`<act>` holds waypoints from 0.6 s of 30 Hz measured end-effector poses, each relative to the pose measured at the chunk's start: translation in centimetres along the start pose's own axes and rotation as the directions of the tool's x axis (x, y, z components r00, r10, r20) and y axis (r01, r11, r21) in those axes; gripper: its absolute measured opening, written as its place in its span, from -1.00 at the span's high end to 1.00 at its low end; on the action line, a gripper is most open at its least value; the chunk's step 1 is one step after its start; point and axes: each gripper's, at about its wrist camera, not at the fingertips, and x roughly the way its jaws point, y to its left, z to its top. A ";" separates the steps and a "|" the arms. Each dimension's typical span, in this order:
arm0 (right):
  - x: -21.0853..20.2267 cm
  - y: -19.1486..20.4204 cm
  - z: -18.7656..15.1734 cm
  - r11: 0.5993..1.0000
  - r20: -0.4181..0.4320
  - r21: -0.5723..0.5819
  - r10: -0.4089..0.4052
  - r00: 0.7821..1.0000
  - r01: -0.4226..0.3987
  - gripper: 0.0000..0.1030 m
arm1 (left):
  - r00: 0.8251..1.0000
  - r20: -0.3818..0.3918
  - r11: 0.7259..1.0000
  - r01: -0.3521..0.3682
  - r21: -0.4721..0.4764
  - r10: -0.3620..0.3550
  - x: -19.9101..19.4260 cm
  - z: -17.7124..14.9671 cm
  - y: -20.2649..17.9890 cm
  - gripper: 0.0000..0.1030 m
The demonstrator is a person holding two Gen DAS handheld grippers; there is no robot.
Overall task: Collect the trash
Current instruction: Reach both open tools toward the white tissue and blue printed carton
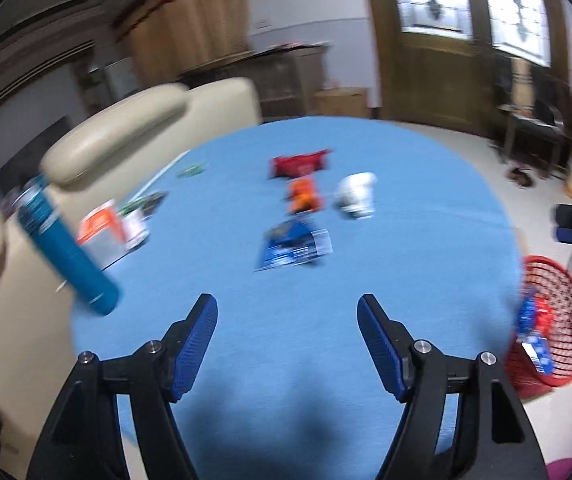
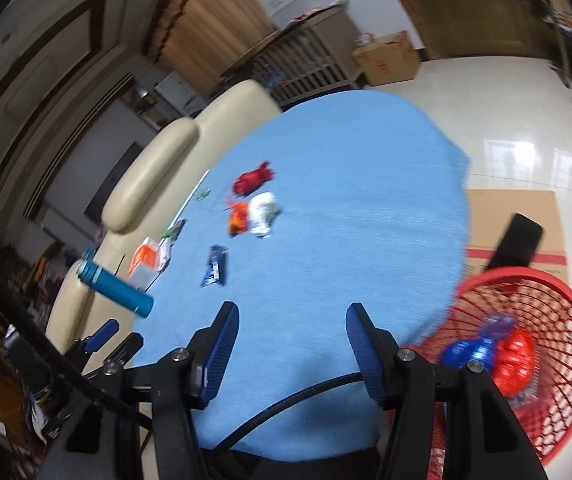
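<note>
— Two grippers over the blue tablecloth [image 1: 406, 240], both tipped downward. How do they stand?

— The left gripper [image 1: 287, 312] has its jaws spread with only cloth between them. The right gripper [image 2: 292, 322] is also spread and holds nothing.

— What lies on the table, from the left?

— A teal bottle [image 1: 67, 256] lying at the left edge, an orange and white packet [image 1: 101, 226] beside it, a blue wrapper [image 1: 294, 246] in the middle, an orange wrapper [image 1: 305, 196] and a red wrapper [image 1: 300, 163] behind it, then a crumpled white paper [image 1: 357, 195].

— And to the right?

— A red mesh basket [image 2: 558, 300] just off the table's edge, with blue and red wrappers [image 2: 494, 354] already in it.
</note>
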 end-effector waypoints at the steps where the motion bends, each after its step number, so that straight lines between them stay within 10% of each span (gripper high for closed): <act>1: 0.5 0.5 0.1 1.000 -0.007 -0.009 0.004 1.000 -0.004 -0.16 | 1.000 -0.004 1.000 -0.020 -0.014 0.020 0.3 0.0 0.9 -0.42; 18: 8.5 6.2 -1.9 0.993 -0.161 -0.119 -0.012 0.987 -0.007 -0.16 | 0.976 -0.038 0.975 -0.216 -0.048 0.214 3.3 -1.3 6.4 -0.42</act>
